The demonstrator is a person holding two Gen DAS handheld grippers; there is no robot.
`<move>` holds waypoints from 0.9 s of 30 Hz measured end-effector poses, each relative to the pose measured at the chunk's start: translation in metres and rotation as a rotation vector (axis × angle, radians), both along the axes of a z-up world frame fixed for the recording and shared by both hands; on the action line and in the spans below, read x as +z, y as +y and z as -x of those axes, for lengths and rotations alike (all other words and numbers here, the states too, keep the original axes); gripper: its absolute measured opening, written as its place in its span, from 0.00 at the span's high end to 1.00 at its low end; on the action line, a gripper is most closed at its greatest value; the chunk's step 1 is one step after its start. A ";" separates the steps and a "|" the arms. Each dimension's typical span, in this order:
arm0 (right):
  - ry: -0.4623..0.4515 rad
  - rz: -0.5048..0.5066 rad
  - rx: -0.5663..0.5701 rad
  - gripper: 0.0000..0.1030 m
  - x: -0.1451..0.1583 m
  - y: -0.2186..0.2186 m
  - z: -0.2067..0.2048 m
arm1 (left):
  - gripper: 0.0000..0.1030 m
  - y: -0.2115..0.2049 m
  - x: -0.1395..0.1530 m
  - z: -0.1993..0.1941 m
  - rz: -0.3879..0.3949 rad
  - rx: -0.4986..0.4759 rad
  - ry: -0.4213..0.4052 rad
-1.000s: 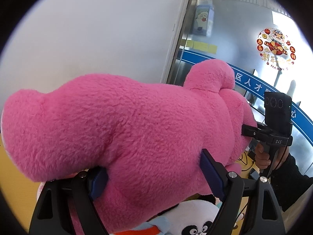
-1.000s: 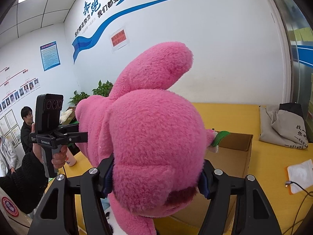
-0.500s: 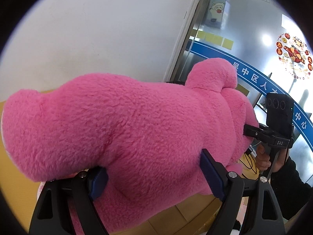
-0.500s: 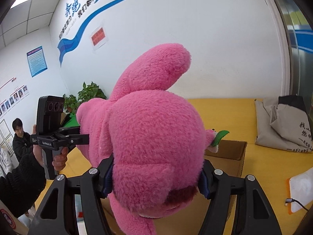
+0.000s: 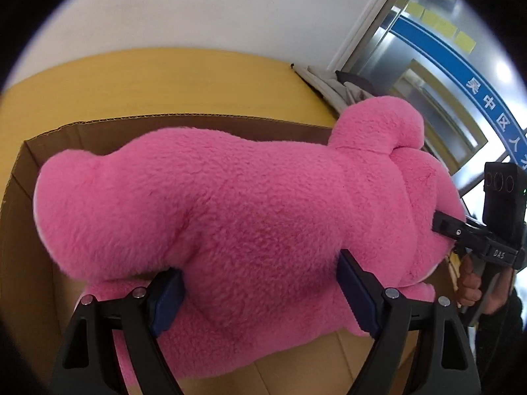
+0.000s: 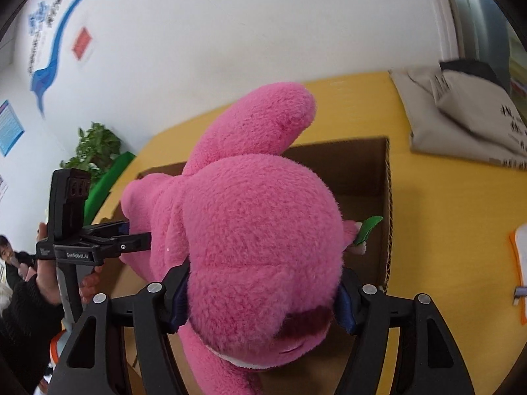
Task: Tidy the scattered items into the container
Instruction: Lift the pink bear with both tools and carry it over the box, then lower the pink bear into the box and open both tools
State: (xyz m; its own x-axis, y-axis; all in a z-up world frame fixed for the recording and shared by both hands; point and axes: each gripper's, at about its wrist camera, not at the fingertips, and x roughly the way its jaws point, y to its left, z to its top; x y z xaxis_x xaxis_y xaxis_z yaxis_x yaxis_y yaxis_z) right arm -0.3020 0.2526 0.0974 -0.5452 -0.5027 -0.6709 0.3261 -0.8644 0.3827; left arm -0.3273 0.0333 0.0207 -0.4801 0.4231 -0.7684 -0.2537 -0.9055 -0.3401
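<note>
A large pink plush toy point(image 5: 247, 214) hangs over an open cardboard box point(image 5: 197, 125), carried by both grippers. My left gripper point(image 5: 260, 293) is shut on its body, blue pads pressed into the fur on both sides. My right gripper point(image 6: 260, 299) holds the toy's head point(image 6: 257, 230). Its jaws are opening, with the pads still touching the fur. A green leaf point(image 6: 367, 228) sticks out beside the head. The box point(image 6: 362, 164) lies below, its inside mostly hidden by the toy. Each view shows the other gripper: right point(image 5: 461, 233), left point(image 6: 131, 237).
The box stands on a yellow table point(image 5: 164, 79) against a white wall. A grey cloth bag point(image 6: 461, 115) lies at the back right. A white item with an orange edge point(image 6: 520, 256) lies right of the box. A potted plant point(image 6: 95, 148) and a person point(image 6: 10, 256) are at left.
Both grippers have come down with the pink plush toy and tilted downward. The open box, earlier barely visible, now lies right under the toy.
</note>
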 end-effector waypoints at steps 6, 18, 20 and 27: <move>0.066 -0.131 -0.086 0.10 0.021 0.014 -0.025 | 0.18 -0.034 0.036 -0.027 0.028 0.015 0.113; 0.002 -0.204 0.233 0.09 0.015 -0.035 -0.138 | 0.18 -0.088 -0.003 -0.123 0.235 0.038 -0.104; -0.060 -0.251 0.229 0.09 -0.006 -0.037 -0.140 | 0.23 -0.094 -0.008 -0.138 0.217 0.039 -0.109; -0.051 -0.401 0.182 0.11 -0.021 -0.040 -0.153 | 0.31 -0.094 -0.010 -0.175 0.243 0.051 -0.071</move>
